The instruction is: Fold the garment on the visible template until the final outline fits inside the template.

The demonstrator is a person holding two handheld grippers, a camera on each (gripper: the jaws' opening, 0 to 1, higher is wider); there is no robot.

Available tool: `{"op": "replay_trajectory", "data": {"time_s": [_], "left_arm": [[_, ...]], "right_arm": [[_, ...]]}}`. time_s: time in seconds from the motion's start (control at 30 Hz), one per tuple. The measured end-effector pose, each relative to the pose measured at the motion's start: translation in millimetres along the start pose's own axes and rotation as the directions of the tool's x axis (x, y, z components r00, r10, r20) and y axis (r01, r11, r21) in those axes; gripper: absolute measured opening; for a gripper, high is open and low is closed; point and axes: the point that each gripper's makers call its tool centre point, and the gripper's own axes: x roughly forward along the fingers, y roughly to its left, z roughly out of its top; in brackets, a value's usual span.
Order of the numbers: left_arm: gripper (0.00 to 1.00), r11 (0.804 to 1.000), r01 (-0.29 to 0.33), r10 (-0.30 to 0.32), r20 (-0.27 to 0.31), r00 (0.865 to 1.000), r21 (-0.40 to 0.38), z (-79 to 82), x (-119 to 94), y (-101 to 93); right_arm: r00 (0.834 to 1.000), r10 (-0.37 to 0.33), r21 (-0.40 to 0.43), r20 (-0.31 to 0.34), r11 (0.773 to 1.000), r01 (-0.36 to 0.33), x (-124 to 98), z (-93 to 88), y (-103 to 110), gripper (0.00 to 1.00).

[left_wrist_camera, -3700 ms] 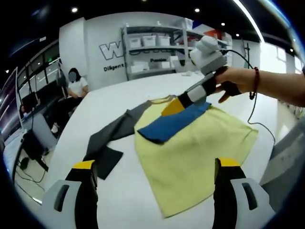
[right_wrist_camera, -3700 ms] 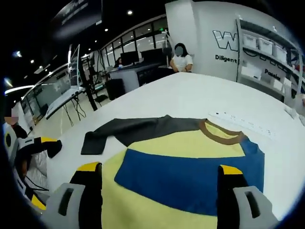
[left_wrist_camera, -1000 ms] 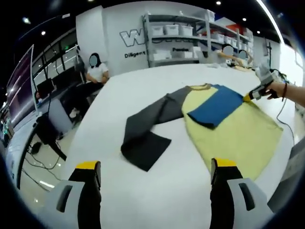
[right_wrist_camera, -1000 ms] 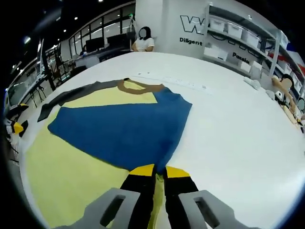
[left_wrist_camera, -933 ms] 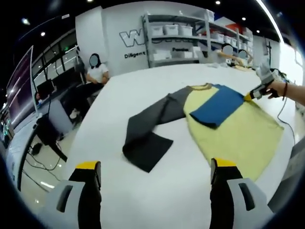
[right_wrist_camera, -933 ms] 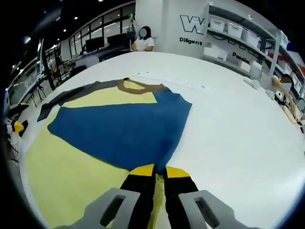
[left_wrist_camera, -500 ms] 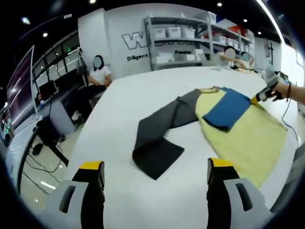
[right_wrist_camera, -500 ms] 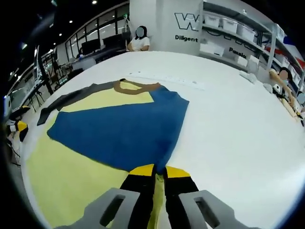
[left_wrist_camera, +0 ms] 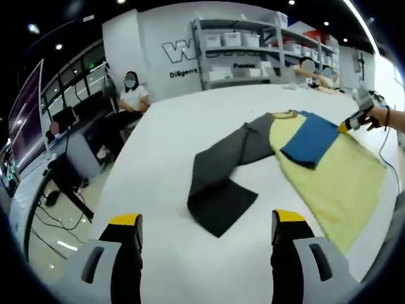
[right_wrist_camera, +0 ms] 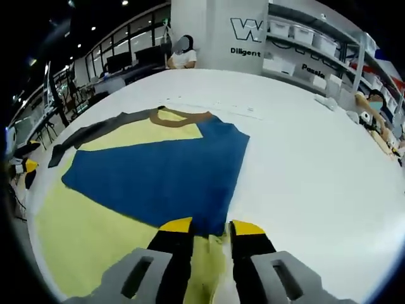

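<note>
**Right gripper letting go at the folded blue sleeve; grey sleeve next**

Right gripper (right_wrist_camera: 207, 229) sits low at the garment (right_wrist_camera: 114, 209) edge, jaws a little apart w/ a narrow gap between the yellow tips. We read it as slackened, nothing pinched: the yellow body shows in the gap but lies flat, not bunched. From the left gripper view we see the same tool (left_wrist_camera: 350, 122) at the far side of the shirt, held in a hand (left_wrist_camera: 385, 117).

Left gripper (left_wrist_camera: 205, 223) hangs above the white table (left_wrist_camera: 158, 158), jaws wide apart, holding nothing. It points toward the grey sleeve (left_wrist_camera: 221, 174), which stretches out to the side w/ its cuff end doubled over. We judge that's why it waits there: this sleeve is the next part to fold in.

Garment lies flat on the table, collar (right_wrist_camera: 180, 116) away from the right gripper. Blue sleeve (right_wrist_camera: 161, 177) is laid across the yellow chest, approx. shoulder to opposite side, so one side is already tucked in. Grey sleeve (right_wrist_camera: 95, 134) is well outside the body outline.

Template: we can't make out a clear outline under the shirt; a faint line of marks (right_wrist_camera: 215, 106) on the table just beyond the collar may be part of it – can't tell.

Containers: shelving (left_wrist_camera: 253, 50) behind the table carries white bins (left_wrist_camera: 224, 39); contents not visible.
</note>
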Motion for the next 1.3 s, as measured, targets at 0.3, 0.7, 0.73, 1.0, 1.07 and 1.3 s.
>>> {"op": "replay_trajectory", "data": {"time_s": [0.3,0.7,0.73,1.0,1.07,1.3], "left_arm": [[0.69,0.997,-0.068,0.068,0.002,0.998,0.030,2.4,16.8,17.8],[0.47,0.995,-0.096,0.096,0.021,0.995,-0.021,-0.4,46.1,29.5],[0.43,0.996,-0.091,0.092,0.020,0.996,-0.016,-0.4,48.0,29.2],[0.31,0.996,-0.072,0.071,-0.037,0.997,-0.043,-14.7,65.9,29.5],[0.27,0.997,-0.068,0.066,-0.039,0.997,-0.048,-16.1,68.7,28.7],[0.15,0.994,-0.052,0.054,0.011,0.999,-0.093,-8.4,81.6,29.5]], "right_arm": [[0.994,0.049,0.058,0.094,0.997,-0.054,-26.9,11.7,17.3,0.56],[0.981,0.087,0.041,0.175,0.995,-0.095,-73.4,19.5,38.7,0.70],[0.980,0.088,0.040,0.179,0.995,-0.097,-76.5,19.3,40.0,0.71],[0.975,0.114,0.030,0.190,0.992,-0.122,-103.3,14.8,56.6,0.86],[0.975,0.116,0.030,0.191,0.992,-0.124,-107.8,13.4,59.1,0.88],[0.977,0.094,0.033,0.194,0.994,-0.102,-119.3,6.9,62.8,0.88]]}}
